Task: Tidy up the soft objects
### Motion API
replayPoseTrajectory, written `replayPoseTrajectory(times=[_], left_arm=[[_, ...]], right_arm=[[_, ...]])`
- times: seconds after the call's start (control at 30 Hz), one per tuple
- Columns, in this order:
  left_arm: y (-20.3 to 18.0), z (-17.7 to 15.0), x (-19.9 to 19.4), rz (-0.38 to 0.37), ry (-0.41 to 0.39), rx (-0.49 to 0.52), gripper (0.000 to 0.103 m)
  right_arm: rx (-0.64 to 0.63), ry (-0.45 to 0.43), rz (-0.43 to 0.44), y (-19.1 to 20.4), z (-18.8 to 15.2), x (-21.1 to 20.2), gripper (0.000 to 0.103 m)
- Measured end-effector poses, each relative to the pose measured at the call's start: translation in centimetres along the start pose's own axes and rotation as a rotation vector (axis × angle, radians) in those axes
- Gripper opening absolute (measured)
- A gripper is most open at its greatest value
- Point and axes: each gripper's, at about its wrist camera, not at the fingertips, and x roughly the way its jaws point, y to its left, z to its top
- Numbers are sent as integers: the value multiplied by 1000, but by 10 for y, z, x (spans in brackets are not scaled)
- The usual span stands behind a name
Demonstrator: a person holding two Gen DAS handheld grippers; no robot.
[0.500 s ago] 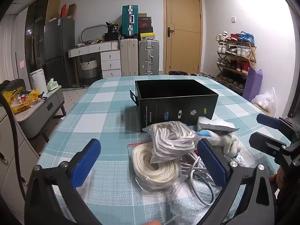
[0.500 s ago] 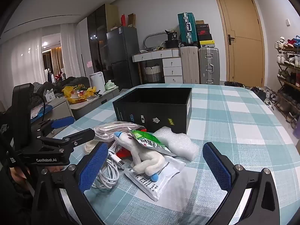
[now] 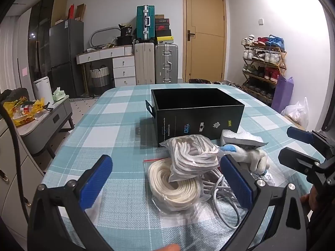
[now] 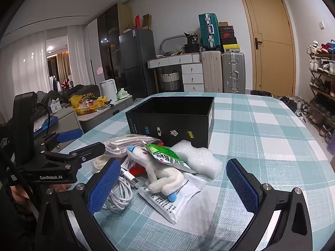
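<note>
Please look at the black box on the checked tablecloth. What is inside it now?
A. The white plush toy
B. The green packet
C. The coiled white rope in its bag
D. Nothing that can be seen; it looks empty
D: the black box stands open with a dark, bare interior, while the plush toy, the bagged rope and the green packet all lie on the tablecloth in front of it.

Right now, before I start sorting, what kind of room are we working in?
Most likely a lived-in apartment's dining and entry area. A table with a teal checked tablecloth stands near a front door, a loaded shoe rack is beside it, and suitcases and a fridge line the back wall.
</note>
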Motion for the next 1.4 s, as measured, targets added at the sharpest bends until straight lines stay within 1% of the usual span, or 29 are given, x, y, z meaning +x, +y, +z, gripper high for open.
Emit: replayPoseTrajectory(times=[0.3,0.5,0.63,0.73,0.87,0.97,1.4], left_arm=[[0,0,0,2,0,3,103],[0,0,0,2,0,3,103],[0,-2,1,5,3,7,103],[-1,-3,3,4,1,11,103],[7,-4,8,3,7,6,103],[7,-3,2,10,8,8,103],[8,-2,0,9,19,3,103]], right_arm=[[0,4,-1,0,0,0,103],[-2,20,-43,-1,-2,6,103],[1,28,-54,-2,-1,10,103],[-2,35,-55,-1,-1,10,103],[-12,41,-58,0,-1,11,103],[-12,43,-57,1,-1,11,103],[-15,46,-56,3,-2,13,103]])
